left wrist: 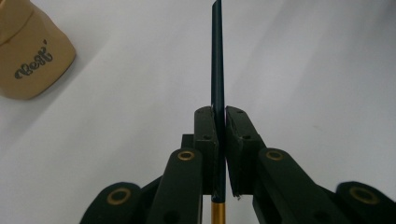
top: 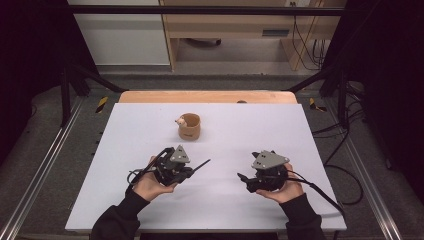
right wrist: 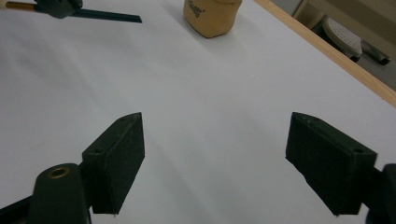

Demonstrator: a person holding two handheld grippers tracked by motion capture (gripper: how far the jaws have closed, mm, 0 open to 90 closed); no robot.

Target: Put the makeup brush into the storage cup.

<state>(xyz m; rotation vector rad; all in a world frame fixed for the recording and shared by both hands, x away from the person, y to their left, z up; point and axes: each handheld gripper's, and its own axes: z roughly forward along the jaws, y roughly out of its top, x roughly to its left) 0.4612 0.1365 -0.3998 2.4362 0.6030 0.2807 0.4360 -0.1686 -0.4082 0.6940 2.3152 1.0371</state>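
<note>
My left gripper (top: pixel 190 169) (left wrist: pixel 221 113) is shut on a thin dark stick (left wrist: pixel 217 56) (top: pixel 202 163) with a gold end. The stick points forward and to the right, above the white table top. A tan cup (top: pixel 190 127) (left wrist: pixel 29 51) with dark lettering stands at the table's far middle, with a small pale thing at its rim. My right gripper (top: pixel 244 182) (right wrist: pixel 215 122) is open over bare table, nothing between its pads, pointing left toward the cup (right wrist: pixel 212 16). The right gripper view also catches the left gripper (right wrist: pixel 58 6) and the stick (right wrist: pixel 114 17) at its top left.
The white table top (top: pixel 150 145) has a wooden strip (top: pixel 207 97) along its far edge. Black frame bars and cables run on both sides, with a floor and wooden furniture behind. Both forearms in dark sleeves come in from the near edge.
</note>
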